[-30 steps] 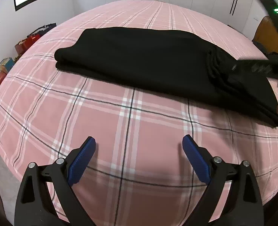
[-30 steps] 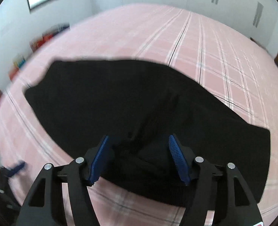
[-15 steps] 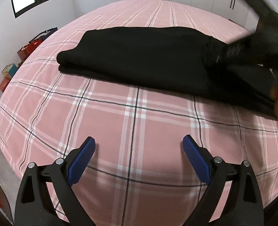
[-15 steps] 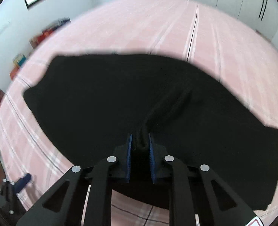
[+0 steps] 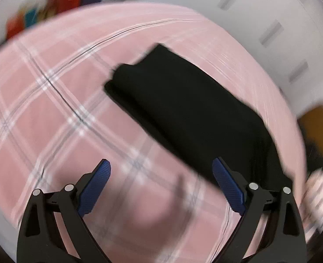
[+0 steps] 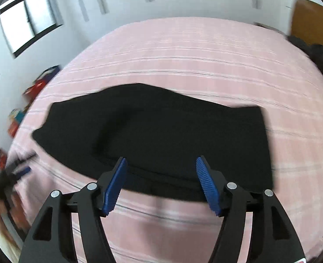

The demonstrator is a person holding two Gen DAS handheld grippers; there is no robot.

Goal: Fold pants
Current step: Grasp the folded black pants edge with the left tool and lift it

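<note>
Most folding looks done: we see the pants [image 6: 152,135] stacked ahead of our right gripper [image 6: 161,184], jaws opening and empty; left gripper [image 5: 161,186] wide, empty.

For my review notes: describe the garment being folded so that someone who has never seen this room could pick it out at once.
A bed with a pink plaid bedspread fills the room. On it lie the black pants, folded into a flat, roughly oblong bundle. They are the only dark, plain thing on the pale checked cloth.
</note>
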